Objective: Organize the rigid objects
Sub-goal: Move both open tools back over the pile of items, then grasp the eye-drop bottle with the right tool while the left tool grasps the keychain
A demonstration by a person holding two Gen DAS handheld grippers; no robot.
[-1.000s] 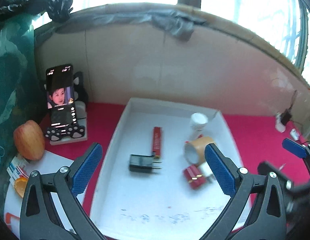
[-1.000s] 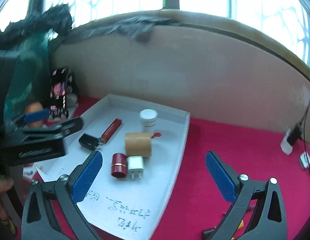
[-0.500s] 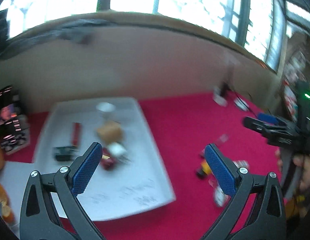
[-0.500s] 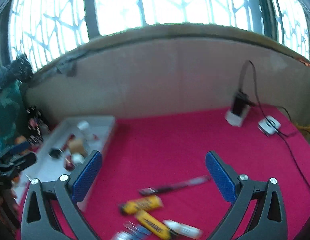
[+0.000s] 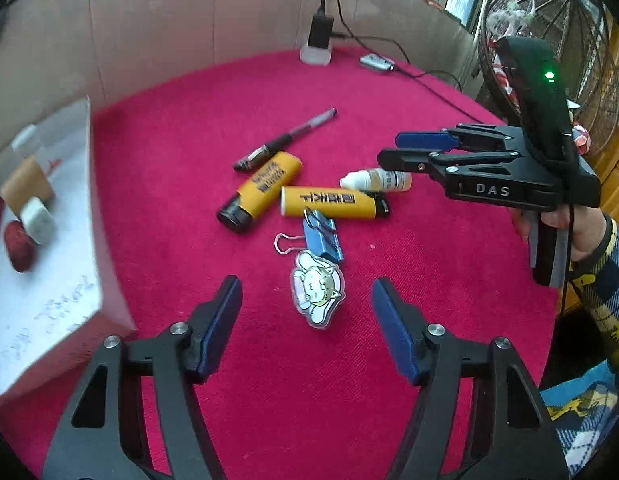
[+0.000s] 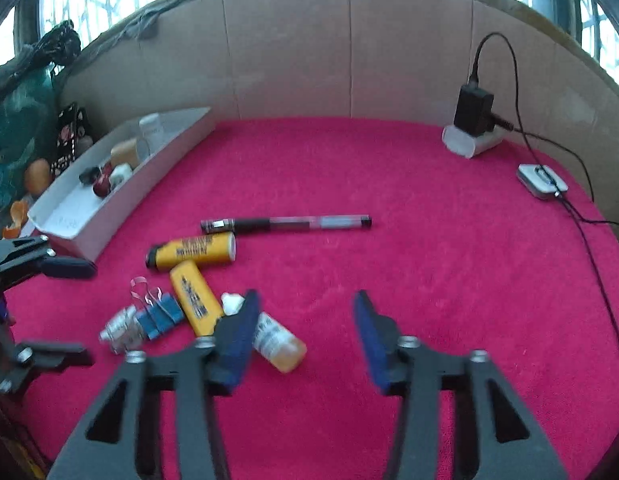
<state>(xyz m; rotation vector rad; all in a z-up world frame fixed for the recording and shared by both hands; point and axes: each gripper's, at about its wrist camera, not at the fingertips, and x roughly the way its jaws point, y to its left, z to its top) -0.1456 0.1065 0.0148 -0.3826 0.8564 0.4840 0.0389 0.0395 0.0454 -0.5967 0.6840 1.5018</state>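
Observation:
Loose items lie on the red cloth: a black pen (image 5: 285, 142), two yellow lighters (image 5: 261, 188) (image 5: 329, 202), a blue binder clip (image 5: 321, 232), a cartoon charm (image 5: 317, 294) and a small dropper bottle (image 5: 375, 180). My left gripper (image 5: 306, 284) points down at the charm. Its jaws are closing, with the charm between the fingertips and untouched. My right gripper (image 6: 305, 298) is also closing with nothing between its pads. The dropper bottle (image 6: 277, 340) lies beside and partly behind its left finger (image 6: 237, 332). In the left wrist view the right gripper (image 5: 391, 147) hovers just over the bottle.
A white tray (image 6: 121, 204) at the left holds a tape roll, a white plug, a red cylinder and a white bottle. A black charger (image 6: 473, 116) on a white stand and a small white device (image 6: 541, 180) with cables sit at the back right. A cardboard wall (image 6: 349, 60) rings the cloth.
Both grippers have swung away from the white tray to the right and dropped toward the loose items on the red cloth. Both pairs of jaws have narrowed.

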